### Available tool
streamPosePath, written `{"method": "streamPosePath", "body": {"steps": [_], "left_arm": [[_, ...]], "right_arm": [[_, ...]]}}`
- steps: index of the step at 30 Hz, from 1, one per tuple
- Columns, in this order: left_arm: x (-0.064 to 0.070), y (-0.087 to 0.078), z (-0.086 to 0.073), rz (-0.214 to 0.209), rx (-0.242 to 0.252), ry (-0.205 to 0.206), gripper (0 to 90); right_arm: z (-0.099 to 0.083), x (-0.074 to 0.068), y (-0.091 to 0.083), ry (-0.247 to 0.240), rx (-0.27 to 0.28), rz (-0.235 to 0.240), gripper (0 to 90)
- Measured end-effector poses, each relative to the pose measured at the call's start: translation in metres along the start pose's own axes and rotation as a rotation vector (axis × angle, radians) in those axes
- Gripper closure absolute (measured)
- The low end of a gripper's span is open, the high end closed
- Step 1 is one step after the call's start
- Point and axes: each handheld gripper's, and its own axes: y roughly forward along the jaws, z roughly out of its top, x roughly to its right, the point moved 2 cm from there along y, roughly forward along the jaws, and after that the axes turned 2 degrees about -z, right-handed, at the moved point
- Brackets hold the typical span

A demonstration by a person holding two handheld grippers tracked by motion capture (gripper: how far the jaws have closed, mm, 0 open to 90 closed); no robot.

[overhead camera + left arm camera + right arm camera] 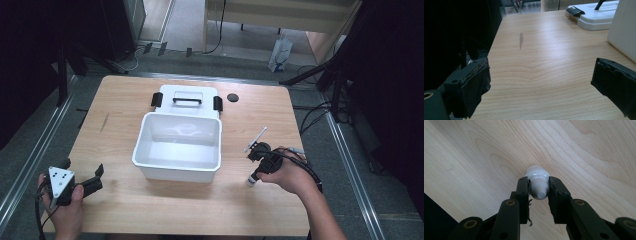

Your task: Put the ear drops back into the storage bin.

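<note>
Right tool (539, 191) clamped on a small white bottle (537, 180) — no label legible, perhaps blank — left tool (541, 87) wide open, empty.

1. A small white plastic dropper bottle (537, 183) with a ribbed cap stands near the desk's right front.
2. Its cap is clamped between the right gripper's (539, 192) black fingers (522, 195); its base touches the wood.

Even overhead light brightens the table (125, 100), surroundings fall dark, and the close gripper views look soft.
</note>
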Motion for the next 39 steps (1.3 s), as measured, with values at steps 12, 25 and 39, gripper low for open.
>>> {"method": "streamPosePath", "body": {"steps": [12,25,39], "left_arm": [[0.000,0.000,0.000,-0.012,-0.001,-0.013,0.0],[0.000,0.000,0.000,-0.016,-0.003,-0.017,0.0],[0.000,0.001,0.000,-0.019,-0.005,-0.020,0.0]], "right_arm": [[0.014,0.000,-0.034,-0.023,0.035,-0.027,72.0],[0.039,0.007,-0.073,-0.046,0.074,-0.032,72.0],[0.083,-0.007,-0.112,-0.111,0.105,-0.067,72.0]]}}
